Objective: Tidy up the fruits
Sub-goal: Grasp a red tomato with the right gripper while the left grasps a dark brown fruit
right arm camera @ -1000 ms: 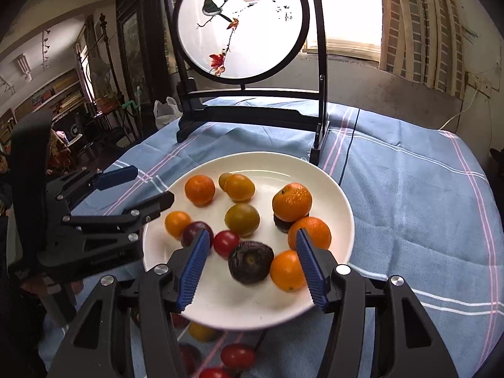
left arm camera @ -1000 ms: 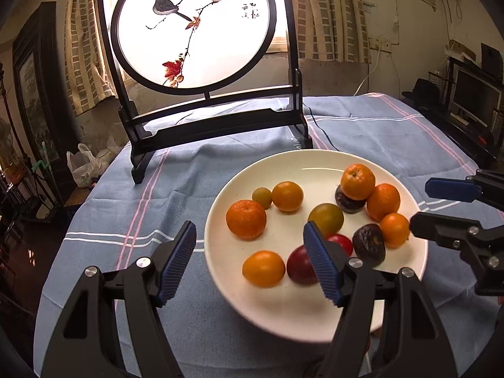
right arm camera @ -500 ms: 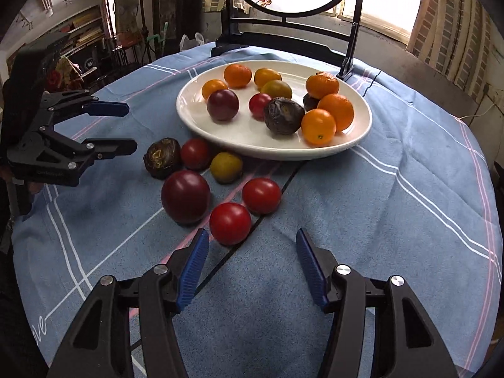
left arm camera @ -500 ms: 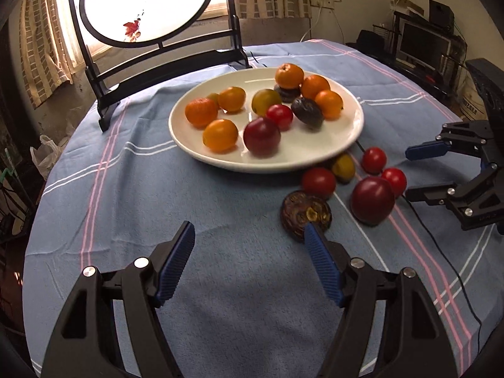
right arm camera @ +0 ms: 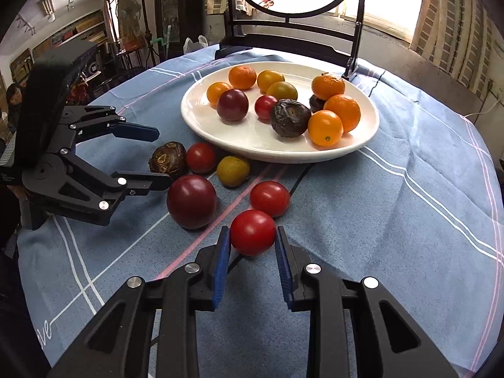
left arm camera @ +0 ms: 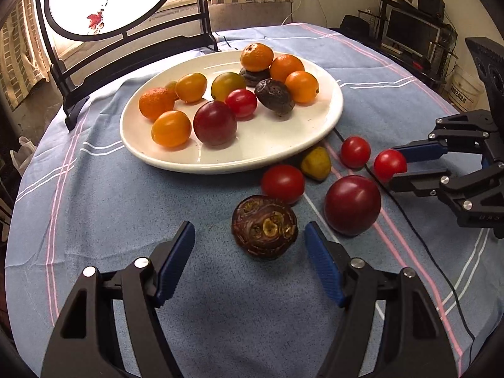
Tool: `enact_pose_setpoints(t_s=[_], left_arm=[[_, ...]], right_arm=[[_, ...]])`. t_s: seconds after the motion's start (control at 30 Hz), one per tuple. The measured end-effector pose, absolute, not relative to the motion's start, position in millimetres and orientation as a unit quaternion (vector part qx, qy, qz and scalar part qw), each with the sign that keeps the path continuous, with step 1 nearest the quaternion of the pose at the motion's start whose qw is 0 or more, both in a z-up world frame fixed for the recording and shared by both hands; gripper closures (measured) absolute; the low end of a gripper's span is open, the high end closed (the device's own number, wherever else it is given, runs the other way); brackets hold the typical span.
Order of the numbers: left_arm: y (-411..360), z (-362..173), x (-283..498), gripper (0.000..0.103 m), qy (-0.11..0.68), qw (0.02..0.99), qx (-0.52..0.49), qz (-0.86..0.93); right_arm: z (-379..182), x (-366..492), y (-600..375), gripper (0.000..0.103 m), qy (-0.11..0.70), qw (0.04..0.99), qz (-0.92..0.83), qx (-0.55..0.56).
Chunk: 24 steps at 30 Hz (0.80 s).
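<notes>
Round counter (left arm camera: 104, 208) under a blue striped cloth (right arm camera: 409, 208), reaching to every edge. At the far edge, a black stand with a round painted screen (left arm camera: 104, 0). Toward the far middle, a white plate (left arm camera: 261, 145) bearing oranges, a yellow-green fruit, a small red tomato, a dark red plum and two dark wrinkled fruits. On the cloth just off the plate's near rim, a loose cluster: large dark red plum (left arm camera: 352, 204), brown wrinkled fruit (left arm camera: 264, 226), three red tomatoes and a small yellow-green fruit (left arm camera: 316, 163).

Left gripper (left arm camera: 249, 261) spread wide, low over the cloth, the brown wrinkled fruit between its blue pads (left arm camera: 176, 261) but touching neither, nearer the right one. Right gripper (right arm camera: 253, 252) narrowed around the nearest red tomato (right arm camera: 253, 231), pads (right arm camera: 220, 261) right at both sides of it; firm contact hard to confirm, and hard to tell whether the tomato rests on the cloth.
</notes>
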<state>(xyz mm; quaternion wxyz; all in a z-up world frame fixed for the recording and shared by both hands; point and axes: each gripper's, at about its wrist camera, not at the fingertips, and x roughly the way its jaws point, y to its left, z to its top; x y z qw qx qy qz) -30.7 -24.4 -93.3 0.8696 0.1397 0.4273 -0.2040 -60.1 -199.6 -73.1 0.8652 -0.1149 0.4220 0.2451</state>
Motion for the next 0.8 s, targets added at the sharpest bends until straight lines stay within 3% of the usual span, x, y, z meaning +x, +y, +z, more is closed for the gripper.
enact_pose_setpoints(t_s=[0.27, 0.33, 0.4, 0.8], left_arm=[[-31, -99, -24, 0.033, 0.433, 0.869, 0.139, -0.195], [-31, -98, -22, 0.042, 0.435, 0.869, 0.134, -0.193], [-31, -98, -21, 0.062, 0.445, 0.864, 0.118, -0.206], [-38, -81, -47, 0.062, 0.413, 0.878, 0.160, -0.184]], right_arm=[[-79, -56, -205, 0.074, 0.428, 0.864, 0.246, -0.095], [-79, -57, -203, 0.074, 0.427, 0.864, 0.248, -0.096], [-79, -59, -201, 0.074, 0.427, 0.863, 0.250, -0.099], [-76, -66, -196, 0.074, 0.426, 0.862, 0.255, -0.104]])
